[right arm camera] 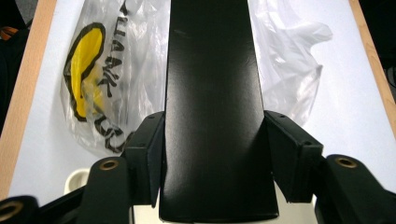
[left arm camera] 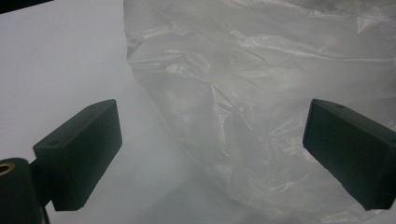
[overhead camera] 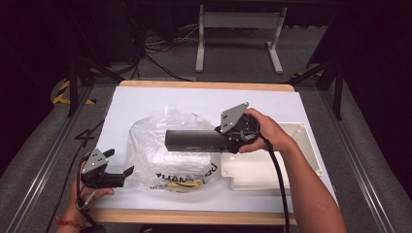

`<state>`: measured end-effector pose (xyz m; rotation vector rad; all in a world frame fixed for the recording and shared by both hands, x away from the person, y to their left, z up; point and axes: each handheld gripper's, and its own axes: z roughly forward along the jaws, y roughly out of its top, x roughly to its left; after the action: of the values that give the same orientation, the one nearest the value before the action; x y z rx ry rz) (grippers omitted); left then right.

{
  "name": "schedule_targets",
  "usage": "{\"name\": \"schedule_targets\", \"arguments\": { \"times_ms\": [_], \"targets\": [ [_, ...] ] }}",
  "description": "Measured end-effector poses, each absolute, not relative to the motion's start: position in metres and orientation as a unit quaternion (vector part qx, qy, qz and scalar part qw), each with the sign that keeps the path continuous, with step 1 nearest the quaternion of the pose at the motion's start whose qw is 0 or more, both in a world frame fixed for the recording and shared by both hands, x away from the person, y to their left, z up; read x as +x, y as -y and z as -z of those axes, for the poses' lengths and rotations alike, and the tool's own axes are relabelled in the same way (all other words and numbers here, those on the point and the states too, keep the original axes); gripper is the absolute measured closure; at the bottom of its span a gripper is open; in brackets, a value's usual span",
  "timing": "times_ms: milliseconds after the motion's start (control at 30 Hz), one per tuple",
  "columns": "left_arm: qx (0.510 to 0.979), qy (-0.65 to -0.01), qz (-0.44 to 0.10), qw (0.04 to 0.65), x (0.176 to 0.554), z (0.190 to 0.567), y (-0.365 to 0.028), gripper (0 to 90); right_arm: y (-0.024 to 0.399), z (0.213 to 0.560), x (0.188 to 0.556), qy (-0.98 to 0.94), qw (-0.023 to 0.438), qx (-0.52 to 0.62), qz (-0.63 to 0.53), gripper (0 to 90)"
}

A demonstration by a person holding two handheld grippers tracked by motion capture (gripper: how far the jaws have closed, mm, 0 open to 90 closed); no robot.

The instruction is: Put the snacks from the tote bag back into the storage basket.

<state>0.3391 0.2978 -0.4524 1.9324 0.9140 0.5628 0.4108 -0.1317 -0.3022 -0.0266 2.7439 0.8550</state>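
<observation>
White paper covers the table (overhead camera: 145, 99); the right gripper (overhead camera: 228, 137), at 3 o'clock of centre, is clenched on a dark box (overhead camera: 194, 140) held level over a clear bag (overhead camera: 167, 160); the left gripper (overhead camera: 116, 171) rests at 8 o'clock, jaws released, just beside the bag; a white tray (overhead camera: 296, 145) sits at 4 o'clock.

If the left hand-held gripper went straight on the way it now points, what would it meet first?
Most likely the clear plastic bag: the left hand-held gripper stands open with the bag's crumpled side directly ahead, though how far is unclear.
</observation>
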Motion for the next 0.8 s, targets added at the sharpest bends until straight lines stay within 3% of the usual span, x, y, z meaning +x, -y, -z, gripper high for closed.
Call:
{"name": "schedule_targets", "arguments": {
  "times_ms": [800],
  "targets": [
    [0.774,-0.376,-0.233,0.453,0.339,0.451,-0.3,5.2,0.218,0.288,0.401,-0.942,0.156,0.042,-0.293,43.1]
  ]
}}
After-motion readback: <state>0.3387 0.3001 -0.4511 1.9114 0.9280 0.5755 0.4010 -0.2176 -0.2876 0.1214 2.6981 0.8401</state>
